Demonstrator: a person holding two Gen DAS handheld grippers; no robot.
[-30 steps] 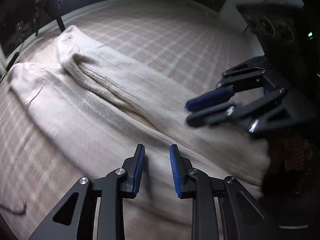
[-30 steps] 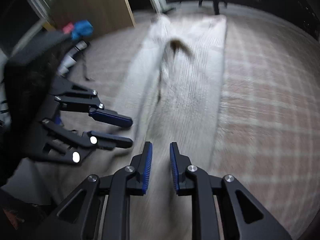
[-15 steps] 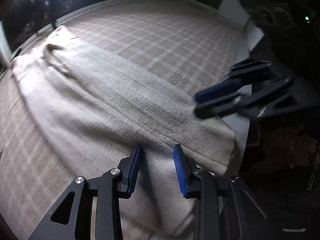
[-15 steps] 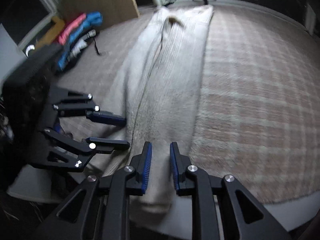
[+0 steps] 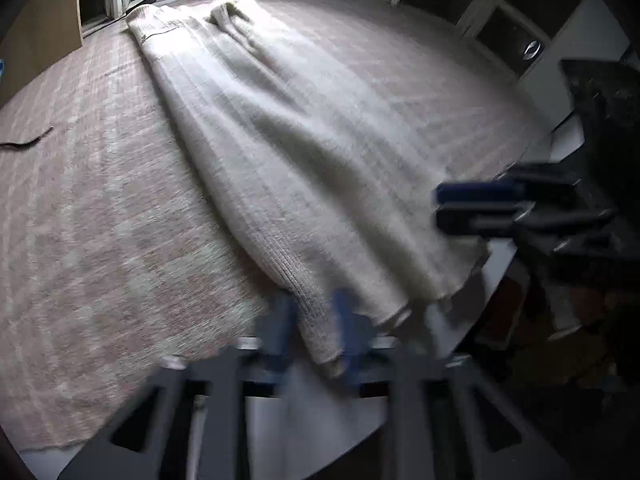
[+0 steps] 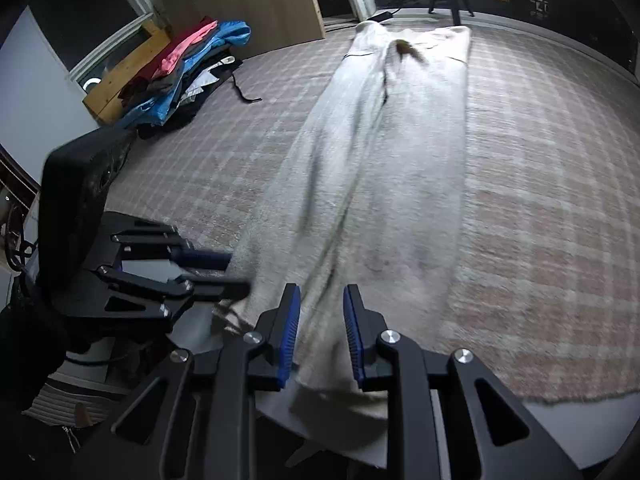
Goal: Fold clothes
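A long cream knitted garment (image 5: 304, 152) lies stretched out on a checked cloth-covered surface (image 5: 100, 220), its near hem hanging over the front edge. It also shows in the right wrist view (image 6: 380, 168). My left gripper (image 5: 316, 332) is open, its fingers either side of the hem's left corner. My right gripper (image 6: 320, 320) is open, straddling the hem's right part. Each gripper shows in the other's view: the right one (image 5: 480, 208), the left one (image 6: 208, 272).
A pile of red, pink and blue clothes (image 6: 180, 68) lies at the far left by a wooden board (image 6: 248, 0). A black strap (image 6: 244, 92) lies on the cloth. The surface's front edge (image 6: 580, 396) is close to both grippers.
Both grippers have pulled back toward the front edge; the garment now lies stretched long and flatter. The fingers stand wider apart than a second ago.
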